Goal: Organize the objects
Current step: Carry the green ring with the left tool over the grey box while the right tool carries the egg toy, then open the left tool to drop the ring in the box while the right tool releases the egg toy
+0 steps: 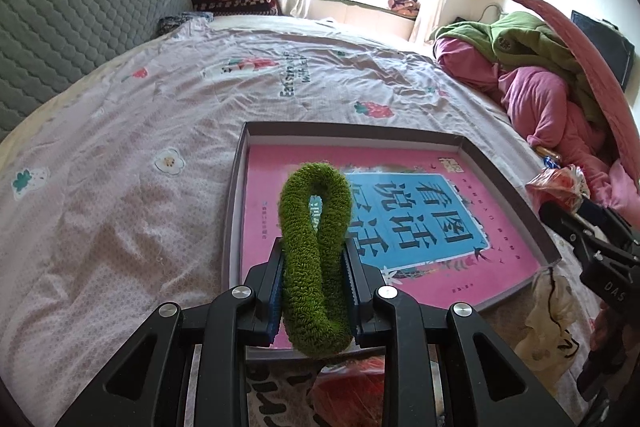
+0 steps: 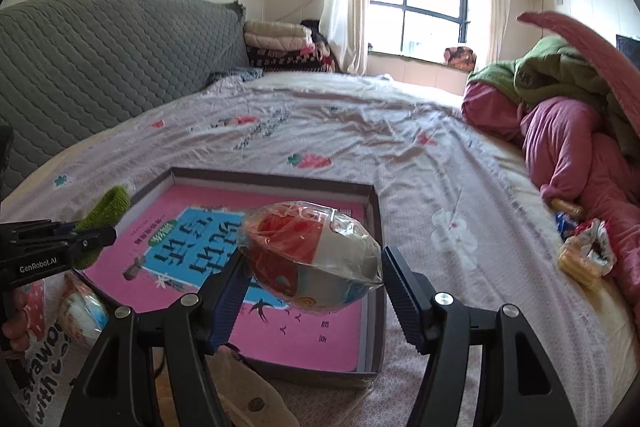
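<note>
Both claws are carrying things to the box (image 1: 516,183), which is lying on the bed (image 1: 140,131) with a pink book (image 1: 420,227) flat inside it; judging by this, the placing step is in hand.

The left claw (image 1: 314,247) is clamping a green scrunchie (image 1: 316,247) between its pads, the loop standing up past the fingertips and hanging over the box's near left part. In the right view the scrunchie (image 2: 106,213) is showing at the box's (image 2: 372,259) left edge.

The right claw (image 2: 312,267) is standing wide, with a wrapped packet (image 2: 310,255) between its fingers over the book (image 2: 320,339). The left finger is touching the packet; whether the right one is touching it, I cannot tell, so the grip is unclear.

Next, each claw probably needs lowering toward the book and parting, keeping the two items apart so neither is landing on the other.
</note>
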